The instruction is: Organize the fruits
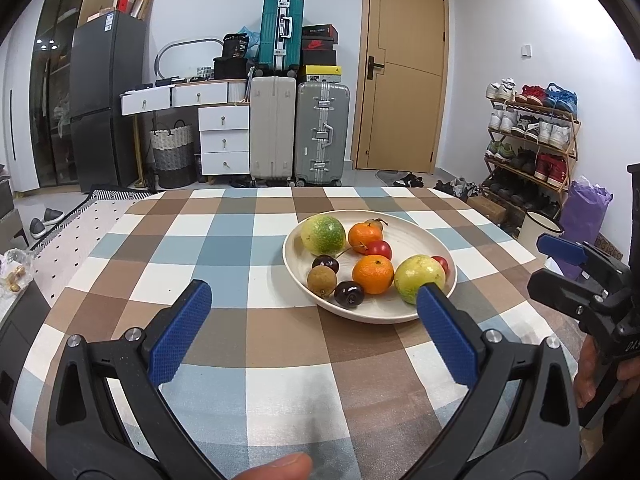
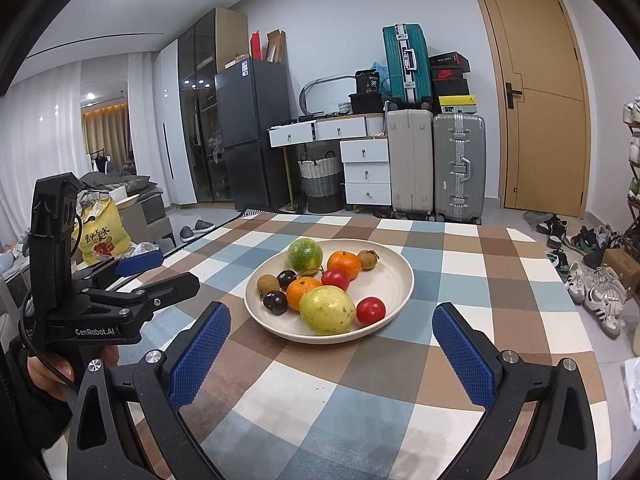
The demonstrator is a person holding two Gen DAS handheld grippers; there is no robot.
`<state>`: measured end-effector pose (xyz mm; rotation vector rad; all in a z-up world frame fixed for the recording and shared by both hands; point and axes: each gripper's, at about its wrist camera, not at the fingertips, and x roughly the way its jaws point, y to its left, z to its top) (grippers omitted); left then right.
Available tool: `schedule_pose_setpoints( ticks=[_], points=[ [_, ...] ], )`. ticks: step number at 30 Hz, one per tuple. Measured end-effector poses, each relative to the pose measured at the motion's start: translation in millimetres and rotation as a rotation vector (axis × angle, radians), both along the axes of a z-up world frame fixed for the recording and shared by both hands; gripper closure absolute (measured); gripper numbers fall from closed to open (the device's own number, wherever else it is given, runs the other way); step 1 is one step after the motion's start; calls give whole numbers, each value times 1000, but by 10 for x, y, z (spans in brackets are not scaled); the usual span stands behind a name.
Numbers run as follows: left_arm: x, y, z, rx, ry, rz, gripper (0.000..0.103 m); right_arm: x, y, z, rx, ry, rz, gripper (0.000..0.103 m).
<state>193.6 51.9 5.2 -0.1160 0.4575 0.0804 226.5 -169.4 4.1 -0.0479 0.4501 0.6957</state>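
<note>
A cream plate (image 1: 416,236) (image 2: 396,284) sits on the checkered table and holds mixed fruit: a green passion fruit (image 1: 323,235) (image 2: 305,255), a yellow one (image 1: 418,278) (image 2: 327,310), two oranges (image 1: 373,274) (image 2: 344,264), dark cherries (image 1: 349,294) (image 2: 275,302), red cherry tomatoes (image 1: 379,249) (image 2: 371,310) and brown longans (image 1: 322,281) (image 2: 268,282). My left gripper (image 1: 314,300) is open and empty, just short of the plate's near-left rim. My right gripper (image 2: 332,322) is open and empty in front of the plate.
The checkered tablecloth (image 1: 224,248) (image 2: 460,264) spreads around the plate. Suitcases (image 1: 320,136), white drawers (image 1: 224,140) and a fridge (image 1: 104,96) stand behind the table. A shoe rack (image 1: 532,140) is at the right.
</note>
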Motion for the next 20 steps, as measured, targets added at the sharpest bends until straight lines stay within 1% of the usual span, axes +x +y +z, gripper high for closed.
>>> schedule_pose_setpoints(
  ticks=[5,20],
  points=[
    [4,-4,2,1,2,-1,1,-25,24,4,-13,-11,10,0],
    [43,-1,-5,0,13,-12,1,6,5,-7,-12,4,15,0]
  ],
)
